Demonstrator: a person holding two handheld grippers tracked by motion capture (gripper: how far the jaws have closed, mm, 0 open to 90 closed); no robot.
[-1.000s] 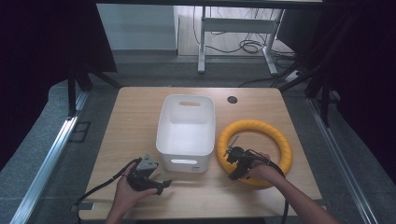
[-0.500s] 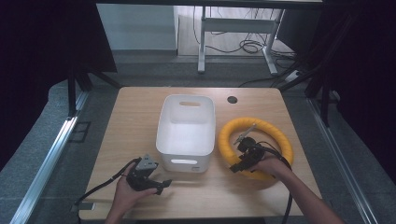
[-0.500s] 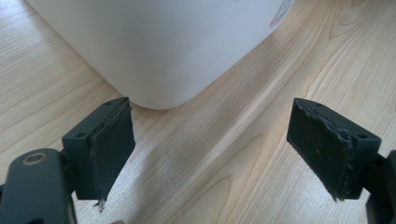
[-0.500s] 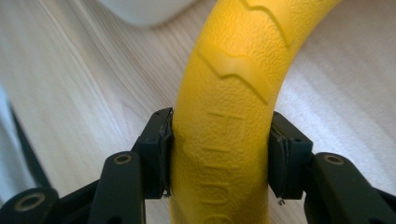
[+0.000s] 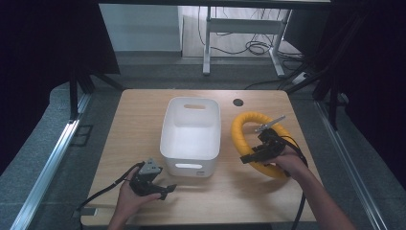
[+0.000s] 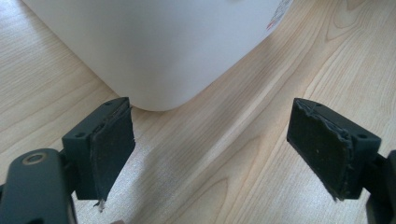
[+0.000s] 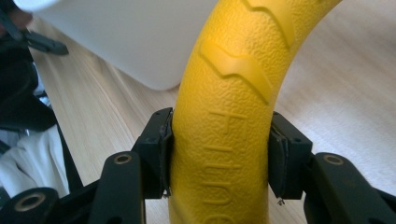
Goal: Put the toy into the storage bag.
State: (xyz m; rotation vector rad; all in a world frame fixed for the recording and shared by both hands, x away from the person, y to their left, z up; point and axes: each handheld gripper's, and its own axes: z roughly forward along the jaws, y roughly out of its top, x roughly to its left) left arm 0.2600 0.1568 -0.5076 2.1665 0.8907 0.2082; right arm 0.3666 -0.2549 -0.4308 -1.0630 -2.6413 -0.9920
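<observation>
A yellow textured ring (image 5: 242,136) sits tilted at the right of the table, its near side lifted. My right gripper (image 5: 249,158) is shut on the ring's near-left part; in the right gripper view both pads press the yellow ring (image 7: 224,140) from either side. A white plastic bin (image 5: 191,132) stands in the middle of the table. My left gripper (image 5: 165,189) rests near the front edge, just in front of the bin's near left corner, open with nothing between its pads (image 6: 112,144). The white bin (image 6: 154,46) lies close ahead in the left gripper view.
The wooden table (image 5: 139,120) has a round cable hole (image 5: 238,102) at the back right. Cables trail from both grippers over the front edge. Beyond the table stands a desk frame (image 5: 239,28) with cables on the floor.
My right gripper has raised the near side of the yellow ring and carried it slightly right and up, so the ring now tilts. The left gripper has stayed in place.
</observation>
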